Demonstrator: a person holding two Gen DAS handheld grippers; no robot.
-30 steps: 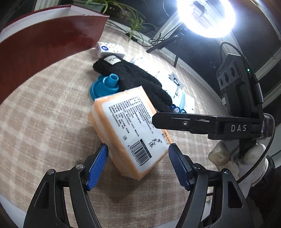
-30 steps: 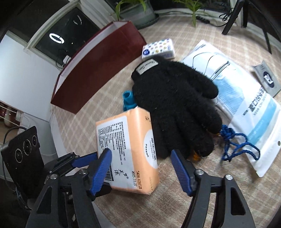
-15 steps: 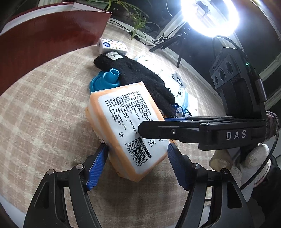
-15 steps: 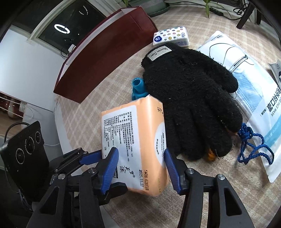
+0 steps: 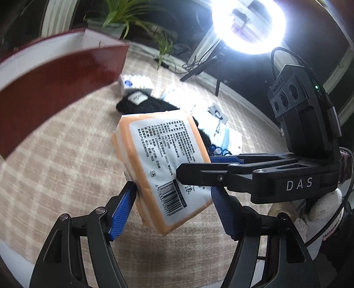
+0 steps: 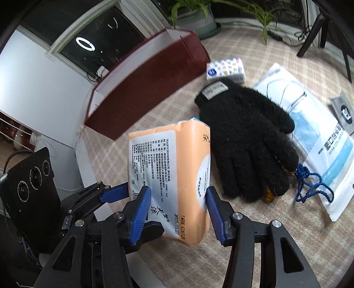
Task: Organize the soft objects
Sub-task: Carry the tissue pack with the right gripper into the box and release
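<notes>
Item in hand: orange tissue pack, lifted off the desk at frame centre, clamped by right gripper and by left gripper. Red box, upper left, not yet reached. Outstanding: black glove, mask packet, small tissue packet.

We see a lit ring light on a stand beyond the table's far edge, potted plants beside it, and a dark window.
</notes>
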